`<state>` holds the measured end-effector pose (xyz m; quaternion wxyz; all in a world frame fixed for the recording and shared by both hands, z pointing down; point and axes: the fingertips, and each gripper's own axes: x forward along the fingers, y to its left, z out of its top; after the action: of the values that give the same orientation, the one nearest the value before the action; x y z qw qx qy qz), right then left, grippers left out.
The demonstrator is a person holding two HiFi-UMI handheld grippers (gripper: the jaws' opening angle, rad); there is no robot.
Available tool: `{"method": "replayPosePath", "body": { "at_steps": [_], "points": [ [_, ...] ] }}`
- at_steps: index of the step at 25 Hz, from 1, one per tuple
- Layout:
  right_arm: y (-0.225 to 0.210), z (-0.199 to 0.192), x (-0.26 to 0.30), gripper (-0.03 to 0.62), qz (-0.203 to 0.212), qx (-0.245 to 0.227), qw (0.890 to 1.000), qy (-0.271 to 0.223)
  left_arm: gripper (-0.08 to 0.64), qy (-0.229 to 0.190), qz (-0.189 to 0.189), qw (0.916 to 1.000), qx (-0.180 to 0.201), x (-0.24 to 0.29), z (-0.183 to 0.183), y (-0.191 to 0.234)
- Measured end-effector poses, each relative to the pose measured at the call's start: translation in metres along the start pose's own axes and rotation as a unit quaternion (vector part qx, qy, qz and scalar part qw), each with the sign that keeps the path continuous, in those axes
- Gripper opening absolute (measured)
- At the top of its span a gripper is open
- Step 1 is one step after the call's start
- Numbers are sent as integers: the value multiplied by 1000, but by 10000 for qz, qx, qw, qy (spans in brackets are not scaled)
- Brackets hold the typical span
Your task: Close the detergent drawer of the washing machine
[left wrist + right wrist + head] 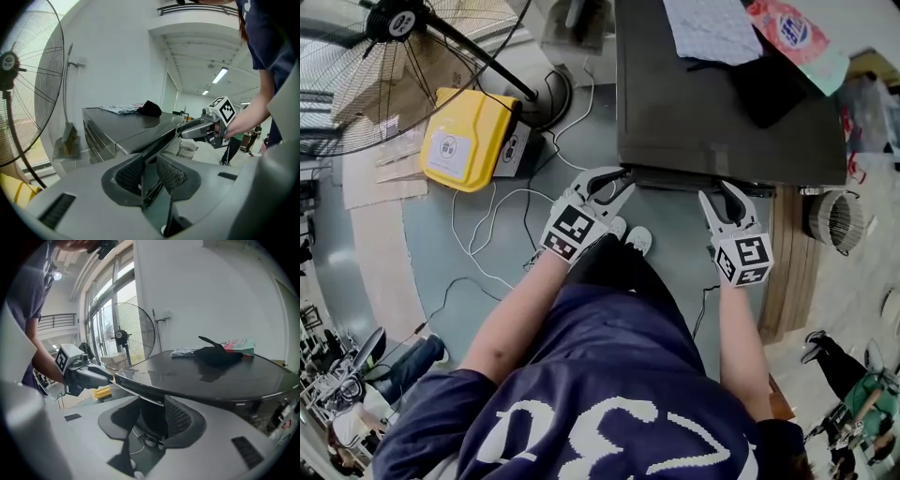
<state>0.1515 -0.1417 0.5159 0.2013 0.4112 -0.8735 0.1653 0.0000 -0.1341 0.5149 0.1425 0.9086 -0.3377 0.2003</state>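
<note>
The washing machine (712,103) is a dark grey box seen from above, and a narrow dark strip (694,181) runs along its front edge. I cannot make out the detergent drawer's outline in that strip. My left gripper (614,183) reaches the strip's left end. In the left gripper view my left gripper (150,161) stands open, a thin dark edge (161,138) running between its pads. My right gripper (722,192) meets the strip further right. In the right gripper view my right gripper (152,408) is open under the machine's front lip (140,390).
A cloth (712,28), a black item (778,89) and a colourful packet (792,33) lie on the machine's top. A standing fan (394,23), a yellow case (469,141) and loose cables (487,234) are at the left on the floor. A white basket (834,220) stands at the right.
</note>
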Motion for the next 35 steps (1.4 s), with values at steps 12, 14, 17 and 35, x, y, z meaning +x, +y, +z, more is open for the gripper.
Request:
{"method": "replayPosePath", "body": {
  "at_steps": [12, 14, 17, 35],
  "points": [
    [-4, 1, 2, 172, -271, 1, 9995, -149, 109, -132, 281, 9995, -80, 0, 1, 6],
    [-5, 0, 0, 173, -229, 49, 9996, -153, 109, -119, 383, 9992, -27, -3, 1, 6],
    [-8, -3, -6, 169, -247, -45, 9997, -65, 91, -120, 542, 9985, -14, -9, 1, 8],
    [8, -4, -1, 17, -344, 174, 9993, -32, 18, 35, 618, 9981, -36, 0, -6, -6]
  ]
}}
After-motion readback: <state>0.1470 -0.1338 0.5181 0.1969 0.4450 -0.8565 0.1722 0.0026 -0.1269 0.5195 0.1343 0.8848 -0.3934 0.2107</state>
